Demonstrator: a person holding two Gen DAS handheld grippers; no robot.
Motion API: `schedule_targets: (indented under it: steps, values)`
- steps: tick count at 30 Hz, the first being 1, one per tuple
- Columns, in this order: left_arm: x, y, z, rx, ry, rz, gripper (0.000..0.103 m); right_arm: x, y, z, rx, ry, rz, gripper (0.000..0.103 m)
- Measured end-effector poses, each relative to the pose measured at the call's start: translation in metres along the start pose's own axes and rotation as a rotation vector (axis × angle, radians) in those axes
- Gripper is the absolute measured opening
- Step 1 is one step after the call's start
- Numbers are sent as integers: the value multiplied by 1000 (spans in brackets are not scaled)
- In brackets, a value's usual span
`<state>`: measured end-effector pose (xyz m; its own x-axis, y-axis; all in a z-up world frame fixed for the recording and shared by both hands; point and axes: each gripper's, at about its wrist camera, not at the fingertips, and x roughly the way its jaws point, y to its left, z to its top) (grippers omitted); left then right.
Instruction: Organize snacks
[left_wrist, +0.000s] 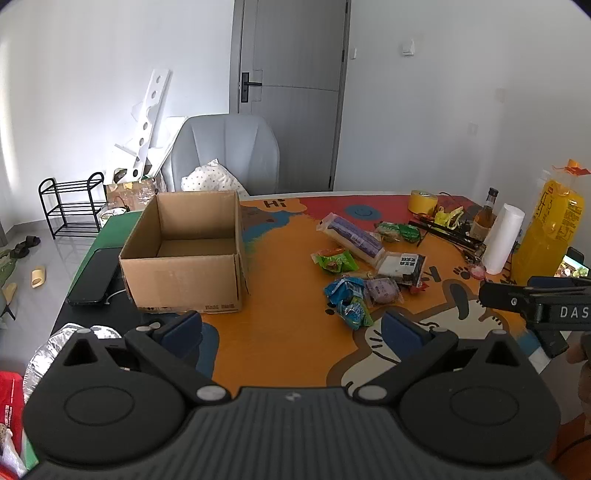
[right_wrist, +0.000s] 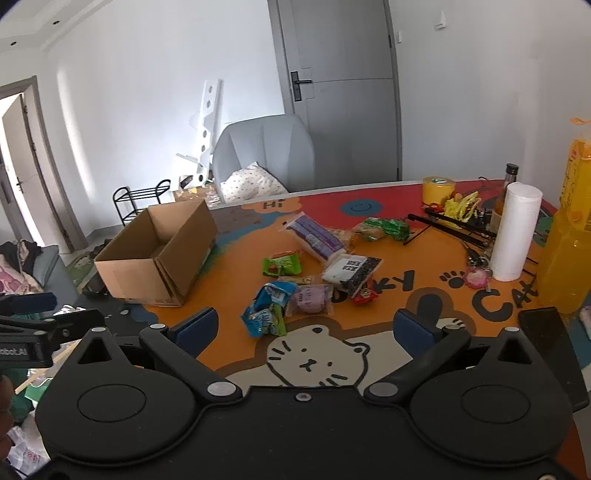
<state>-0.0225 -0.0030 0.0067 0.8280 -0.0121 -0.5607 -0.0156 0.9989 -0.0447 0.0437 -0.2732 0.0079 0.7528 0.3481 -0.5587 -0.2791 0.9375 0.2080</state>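
Toward the table's (left_wrist: 295, 350) middle lie loose snack packets (left_wrist: 349, 301); the empty cardboard box (left_wrist: 184, 254) sits near its left edge. Both the left gripper (left_wrist: 291, 326) and right gripper (right_wrist: 304, 328) hover wide apart, empty. Best approach: pinch one packet flat, then lift.

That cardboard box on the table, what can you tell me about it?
The box is plain brown corrugated cardboard, open at the top and empty as far as its floor shows. It stands upright on the table, at the left side, apart from the snack packets. A dark flat object lies against its left side. Small print marks its front bottom edge.
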Motion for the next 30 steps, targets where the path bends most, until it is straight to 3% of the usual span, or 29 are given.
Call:
schedule_targets:
  steps: [30]
  values:
    - [-2, -2, -1, 7, -10, -6, 103, -7, -2, 4, -22, -18, -26, 103]
